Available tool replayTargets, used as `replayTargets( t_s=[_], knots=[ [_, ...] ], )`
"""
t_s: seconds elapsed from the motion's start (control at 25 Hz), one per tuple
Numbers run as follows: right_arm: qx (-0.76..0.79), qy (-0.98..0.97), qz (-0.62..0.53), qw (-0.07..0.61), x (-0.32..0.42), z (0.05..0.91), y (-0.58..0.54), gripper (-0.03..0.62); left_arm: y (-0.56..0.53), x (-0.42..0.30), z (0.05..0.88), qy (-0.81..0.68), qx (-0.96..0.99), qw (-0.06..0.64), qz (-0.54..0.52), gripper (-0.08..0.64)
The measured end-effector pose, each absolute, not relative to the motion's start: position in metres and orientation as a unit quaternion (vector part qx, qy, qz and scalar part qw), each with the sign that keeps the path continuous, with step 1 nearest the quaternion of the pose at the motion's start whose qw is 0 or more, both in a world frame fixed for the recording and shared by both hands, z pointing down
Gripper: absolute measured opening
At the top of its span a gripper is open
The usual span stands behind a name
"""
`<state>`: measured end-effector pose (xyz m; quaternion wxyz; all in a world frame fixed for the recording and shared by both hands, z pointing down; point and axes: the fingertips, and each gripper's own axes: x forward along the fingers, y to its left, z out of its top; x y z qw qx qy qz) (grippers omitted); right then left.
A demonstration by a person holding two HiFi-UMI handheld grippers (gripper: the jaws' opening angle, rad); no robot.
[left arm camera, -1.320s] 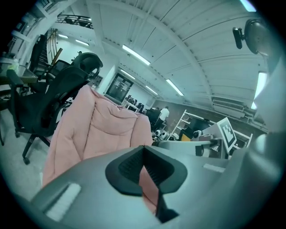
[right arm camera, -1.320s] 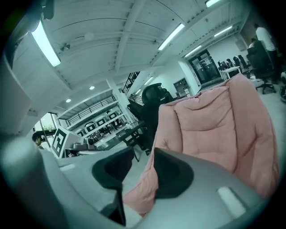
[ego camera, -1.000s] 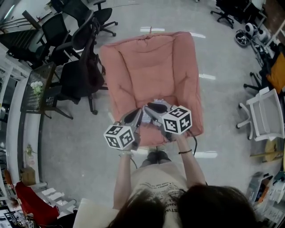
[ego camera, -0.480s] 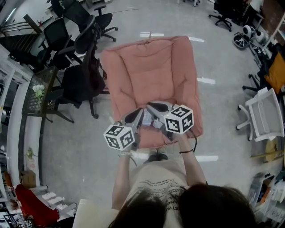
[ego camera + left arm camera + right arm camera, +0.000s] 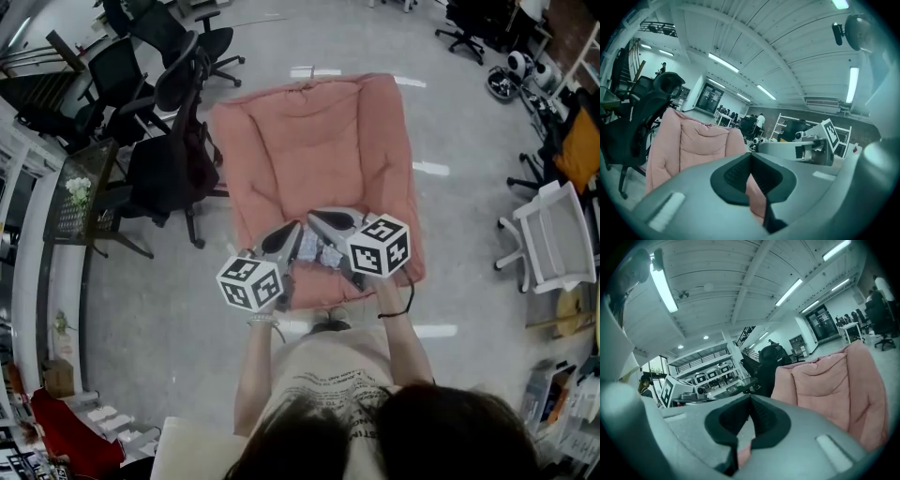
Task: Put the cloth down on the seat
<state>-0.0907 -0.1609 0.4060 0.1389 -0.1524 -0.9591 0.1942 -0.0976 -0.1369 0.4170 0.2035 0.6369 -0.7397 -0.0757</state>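
where the pale grey floor [image 5: 141, 309] of a wide office hall spreads out, a pink padded seat [image 5: 309, 141] stands open. black office chairs [image 5: 164, 159] crowd its side at the head view's left, and a white chair [image 5: 558, 234] sits well apart at the right. strip lights [image 5: 723, 62] run along a ribbed ceiling. over the seat's front edge the left gripper [image 5: 292, 234] has its tongs pressed together. the right gripper [image 5: 315, 218] has just been closing and its tongs meet too. the whitish cloth [image 5: 324, 253] shows between the two grippers; whether either pinches it i cannot tell.
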Motion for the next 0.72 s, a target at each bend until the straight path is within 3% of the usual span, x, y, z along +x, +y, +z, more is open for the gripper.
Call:
replayTargets(
  t_s=[0.72],
  knots=[
    [-0.169,-0.964,0.164,0.127,-0.0988,0.3999,-0.1561,0.002,-0.1357,-0.1059,0.4108,-0.742,0.641,0.186,-0.059,0.005]
  ],
)
